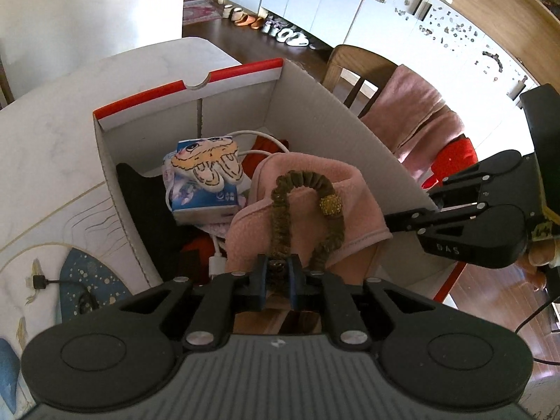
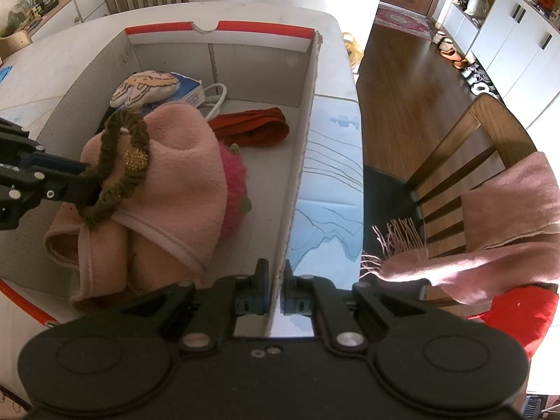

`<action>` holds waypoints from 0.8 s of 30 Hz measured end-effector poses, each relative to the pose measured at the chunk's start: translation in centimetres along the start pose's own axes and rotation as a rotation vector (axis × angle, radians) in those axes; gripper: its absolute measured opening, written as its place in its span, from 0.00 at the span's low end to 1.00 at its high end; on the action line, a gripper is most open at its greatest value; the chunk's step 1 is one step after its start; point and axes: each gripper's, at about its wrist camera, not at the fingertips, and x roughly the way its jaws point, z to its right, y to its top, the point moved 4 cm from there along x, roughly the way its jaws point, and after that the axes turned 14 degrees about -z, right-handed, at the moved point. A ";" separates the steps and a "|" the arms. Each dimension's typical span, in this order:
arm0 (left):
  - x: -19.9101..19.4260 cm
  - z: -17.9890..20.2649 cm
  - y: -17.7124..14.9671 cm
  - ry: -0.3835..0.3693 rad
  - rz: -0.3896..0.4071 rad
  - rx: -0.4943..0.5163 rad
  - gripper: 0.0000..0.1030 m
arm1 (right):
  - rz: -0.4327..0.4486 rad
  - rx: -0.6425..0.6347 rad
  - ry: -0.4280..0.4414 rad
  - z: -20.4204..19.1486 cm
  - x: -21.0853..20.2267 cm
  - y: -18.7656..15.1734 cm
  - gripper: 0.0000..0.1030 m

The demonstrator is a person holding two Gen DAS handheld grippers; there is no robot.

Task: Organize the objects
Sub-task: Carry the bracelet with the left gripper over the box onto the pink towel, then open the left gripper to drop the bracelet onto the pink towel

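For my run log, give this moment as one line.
left gripper: shut on scrunchie over box | right gripper: shut on box wall

The only lettering that reads clearly is "DAS", seen upside down in pale characters on the black body of the right gripper [image 1: 411, 218]. The blue tissue pack [image 1: 206, 203] in the box carries a round logo with small white characters, too small to read.

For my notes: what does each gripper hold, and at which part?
Left gripper: olive fabric scrunchie, pinched at its near end. Right gripper: white cardboard box, gripped at its side wall.
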 end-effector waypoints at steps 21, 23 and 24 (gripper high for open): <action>-5.9 -0.8 -1.2 0.002 0.142 -0.044 0.69 | -0.009 0.001 -0.009 -0.2 0.1 0.2 0.04; -6.7 -1.3 -1.5 0.008 0.156 -0.055 0.72 | -0.009 0.000 -0.010 -0.2 0.0 0.2 0.04; -7.1 -1.7 -1.6 0.014 0.164 -0.064 0.73 | -0.009 -0.001 -0.011 -0.2 0.0 0.1 0.04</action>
